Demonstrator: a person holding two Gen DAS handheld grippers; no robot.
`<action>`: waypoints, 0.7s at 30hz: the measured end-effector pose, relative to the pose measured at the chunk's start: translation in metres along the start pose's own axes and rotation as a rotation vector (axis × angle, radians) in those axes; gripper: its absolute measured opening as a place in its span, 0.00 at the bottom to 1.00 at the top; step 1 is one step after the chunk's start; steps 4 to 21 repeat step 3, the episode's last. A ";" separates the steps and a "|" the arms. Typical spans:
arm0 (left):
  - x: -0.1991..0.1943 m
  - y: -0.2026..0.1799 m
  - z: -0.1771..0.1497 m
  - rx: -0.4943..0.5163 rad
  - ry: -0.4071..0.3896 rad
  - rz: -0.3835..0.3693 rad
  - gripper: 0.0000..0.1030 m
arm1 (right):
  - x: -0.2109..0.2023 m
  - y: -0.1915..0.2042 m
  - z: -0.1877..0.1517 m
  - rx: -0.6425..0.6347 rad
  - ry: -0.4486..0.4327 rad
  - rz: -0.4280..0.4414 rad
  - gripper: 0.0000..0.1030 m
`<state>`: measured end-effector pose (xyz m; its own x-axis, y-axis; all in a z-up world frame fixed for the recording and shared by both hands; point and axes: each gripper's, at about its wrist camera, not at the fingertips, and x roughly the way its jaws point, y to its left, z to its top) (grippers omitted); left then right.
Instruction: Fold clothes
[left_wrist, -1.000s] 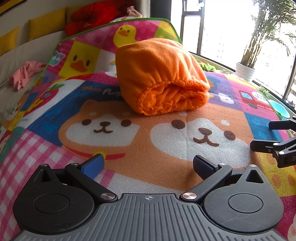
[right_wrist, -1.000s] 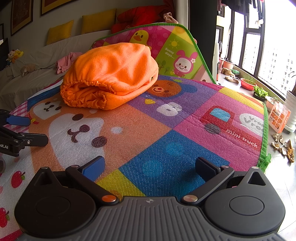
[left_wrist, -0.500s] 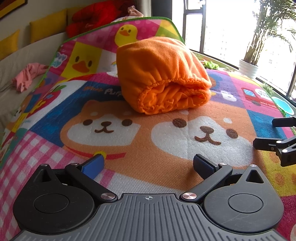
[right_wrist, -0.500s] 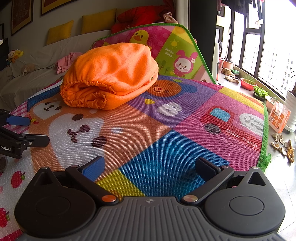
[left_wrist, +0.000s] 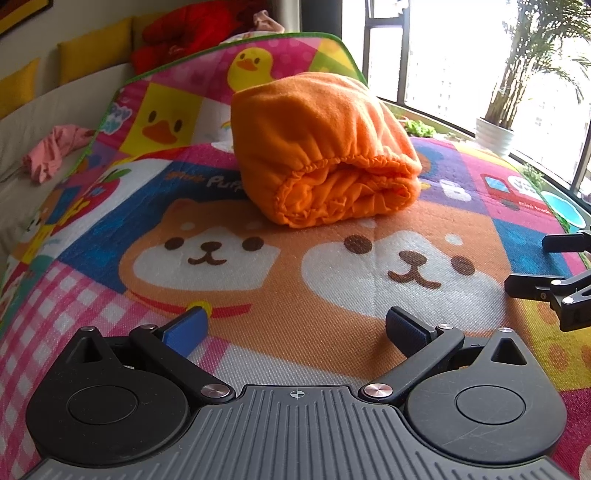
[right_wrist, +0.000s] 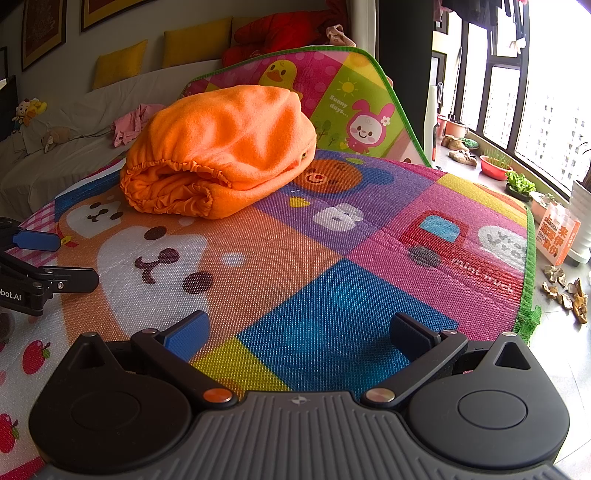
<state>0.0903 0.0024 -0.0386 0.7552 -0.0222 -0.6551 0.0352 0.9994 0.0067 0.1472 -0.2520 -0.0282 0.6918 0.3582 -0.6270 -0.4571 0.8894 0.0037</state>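
Observation:
A folded orange fleece garment (left_wrist: 321, 147) with a gathered elastic hem lies as a thick bundle on a colourful cartoon play mat (left_wrist: 295, 280). It also shows in the right wrist view (right_wrist: 221, 147). My left gripper (left_wrist: 295, 328) is open and empty, low over the mat, well short of the bundle. My right gripper (right_wrist: 301, 330) is open and empty over the mat's blue square. Each gripper shows at the edge of the other's view: the right one (left_wrist: 554, 269), the left one (right_wrist: 44, 258).
A pink garment (left_wrist: 55, 147) lies on the white sofa (right_wrist: 55, 166) behind the mat, with yellow cushions and a red heap further back. The mat's far end curls upward. Windows, potted plants (left_wrist: 495, 129) and bare floor (right_wrist: 561, 332) are to the right.
The left wrist view has drifted slightly, so the bundle and mat sit a little further right and the right gripper nearer the frame edge. The right wrist view is almost unchanged.

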 end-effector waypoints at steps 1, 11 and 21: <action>0.000 0.000 0.000 0.001 0.001 -0.001 1.00 | 0.000 0.000 0.000 0.000 0.000 0.000 1.00; 0.000 0.000 0.000 0.001 0.000 -0.004 1.00 | 0.000 0.000 0.000 0.000 0.000 0.000 1.00; 0.000 0.000 0.000 0.001 0.000 -0.004 1.00 | 0.000 0.000 0.000 0.000 0.000 0.000 1.00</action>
